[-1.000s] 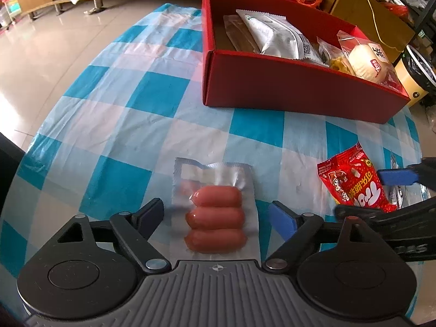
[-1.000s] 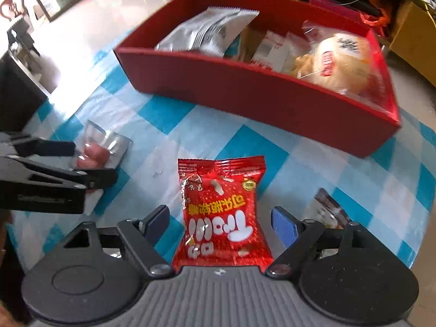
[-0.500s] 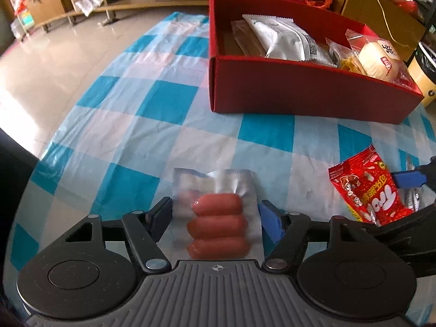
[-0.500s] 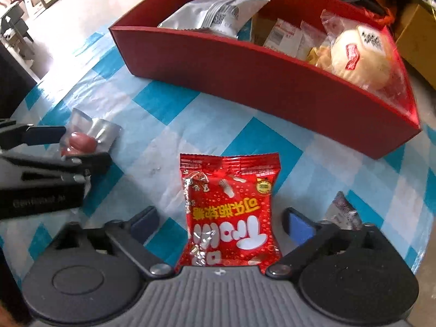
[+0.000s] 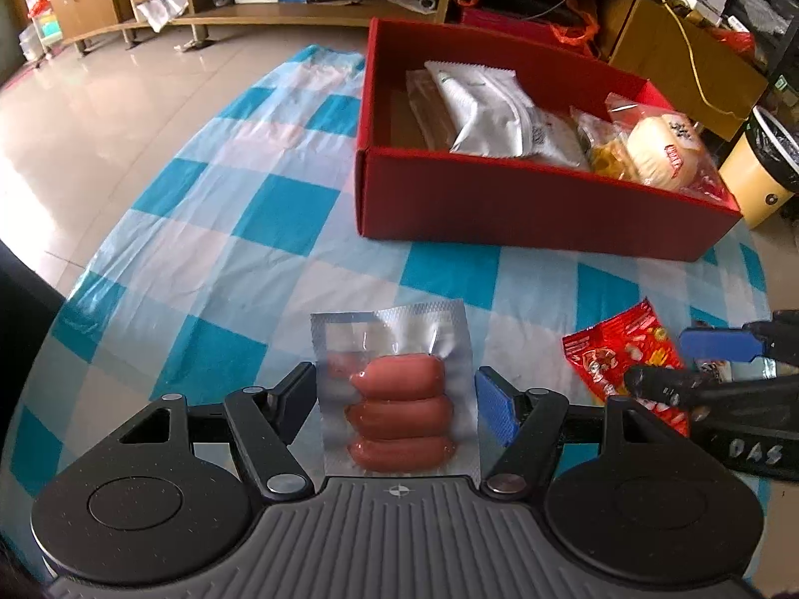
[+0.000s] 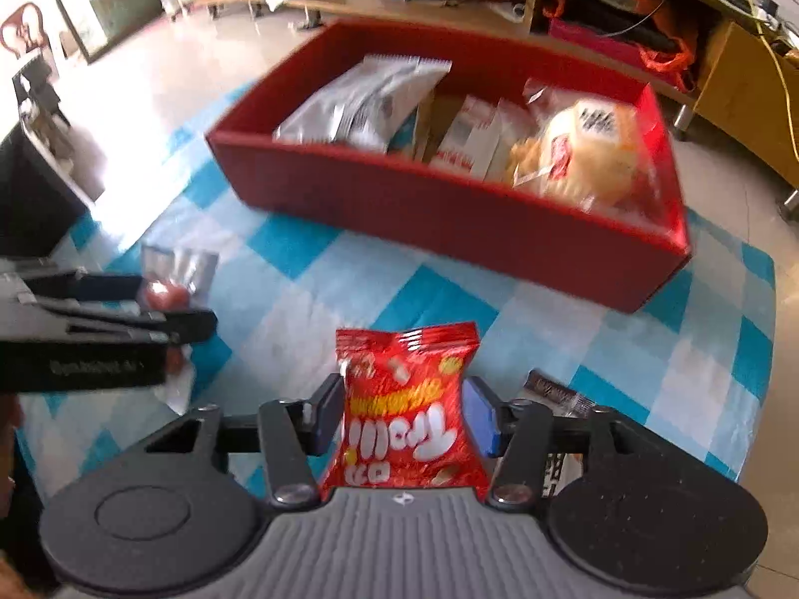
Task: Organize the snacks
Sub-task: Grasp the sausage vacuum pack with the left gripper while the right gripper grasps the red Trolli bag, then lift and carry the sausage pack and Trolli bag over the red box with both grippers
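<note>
A clear vacuum pack of three sausages (image 5: 394,399) sits between the jaws of my left gripper (image 5: 394,379), whose pads press on both of its side edges over the blue-and-white checked tablecloth (image 5: 239,259). My right gripper (image 6: 403,389) is shut on a red snack bag (image 6: 407,424), squeezing it narrow just above the cloth. The open red box (image 5: 524,209) stands beyond both grippers, toward the back right. In the left wrist view the right gripper (image 5: 699,364) shows at the right edge with the red bag (image 5: 619,349).
The box holds a silver pouch (image 5: 489,115), a wrapped bun (image 5: 659,154) and other packets. A small dark wrapper (image 6: 554,389) lies on the cloth right of the right gripper. The table's edge curves away at the left. Wooden shelves and a bin (image 5: 754,174) stand beyond.
The left jaws closed in onto the sausage pack. The right jaws closed on the red bag, crumpling it narrower, and it has risen slightly off the cloth.
</note>
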The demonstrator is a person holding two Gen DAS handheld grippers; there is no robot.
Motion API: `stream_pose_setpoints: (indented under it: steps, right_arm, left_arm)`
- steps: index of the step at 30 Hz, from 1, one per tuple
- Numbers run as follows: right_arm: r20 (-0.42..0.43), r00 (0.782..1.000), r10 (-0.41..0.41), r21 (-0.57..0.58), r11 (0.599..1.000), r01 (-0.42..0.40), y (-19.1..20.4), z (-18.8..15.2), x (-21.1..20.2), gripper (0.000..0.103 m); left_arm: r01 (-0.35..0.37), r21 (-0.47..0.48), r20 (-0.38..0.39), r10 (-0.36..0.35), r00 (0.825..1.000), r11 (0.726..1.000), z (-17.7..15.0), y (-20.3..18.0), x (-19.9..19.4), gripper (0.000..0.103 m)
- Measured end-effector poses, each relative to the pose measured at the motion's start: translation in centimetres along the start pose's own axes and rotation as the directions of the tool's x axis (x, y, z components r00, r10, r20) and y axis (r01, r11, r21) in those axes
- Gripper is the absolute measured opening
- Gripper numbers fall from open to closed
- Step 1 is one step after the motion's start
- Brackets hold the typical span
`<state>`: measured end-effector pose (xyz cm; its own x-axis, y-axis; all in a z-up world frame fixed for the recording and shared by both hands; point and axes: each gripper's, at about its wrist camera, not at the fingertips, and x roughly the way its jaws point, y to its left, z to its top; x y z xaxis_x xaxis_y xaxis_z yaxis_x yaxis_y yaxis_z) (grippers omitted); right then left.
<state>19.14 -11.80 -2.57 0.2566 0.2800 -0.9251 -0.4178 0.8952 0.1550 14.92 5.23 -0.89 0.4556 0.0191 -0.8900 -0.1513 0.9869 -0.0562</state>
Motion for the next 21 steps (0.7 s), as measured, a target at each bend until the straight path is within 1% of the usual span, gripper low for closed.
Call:
stream_pose_setpoints:
  steps: [3, 6, 10, 14, 16, 19, 21]
  right_arm:
    - [0.022, 1.000, -0.007, 0.012, 1.000, 0.006, -0.3, 0.1, -0.7, 0.050]
    - [0.025, 1.000, 0.003, 0.026, 1.000, -0.004, -0.6, 0.3, -0.6, 0.046]
    - [0.033, 0.999, 0.005, 0.034, 0.999, -0.006, -1.0, 0.3, -1.1, 0.046]
    - [-0.006, 1.000, 0.026, 0.068, 0.997, -0.026, -1.8, 0.0, -0.2, 0.046]
    - [-0.025, 0.999, 0.048, 0.070, 0.996, -0.047, -1.9, 0.0, 0.5, 0.049]
    - [-0.051, 0.996, 0.066, 0.059, 0.996, -0.063, -1.3, 0.0, 1.5, 0.050]
    - [-0.068, 0.996, 0.059, 0.038, 0.998, -0.057, -0.7, 0.0, 2.2, 0.054]
  left_arm:
    - [0.010, 0.001, 0.010, -0.010, 1.000, 1.000, 0.2, -0.3, -0.3, 0.075]
    - [0.018, 0.000, 0.018, -0.018, 1.000, 1.000, 0.3, -0.5, -0.5, 0.075]
    - [0.028, -0.002, 0.030, -0.028, 0.999, 1.000, 0.5, -0.6, -1.0, 0.075]
    - [0.038, -0.006, 0.032, -0.038, 0.999, 0.999, 0.6, -0.5, -1.1, 0.075]
    - [0.042, -0.011, 0.028, -0.042, 0.999, 0.999, 0.6, -0.4, -1.1, 0.075]
    - [0.051, -0.015, 0.019, -0.051, 0.999, 0.999, 0.6, -0.3, -0.9, 0.075]
    - [0.055, -0.014, 0.014, -0.055, 0.998, 0.998, 0.5, -0.2, -0.8, 0.075]
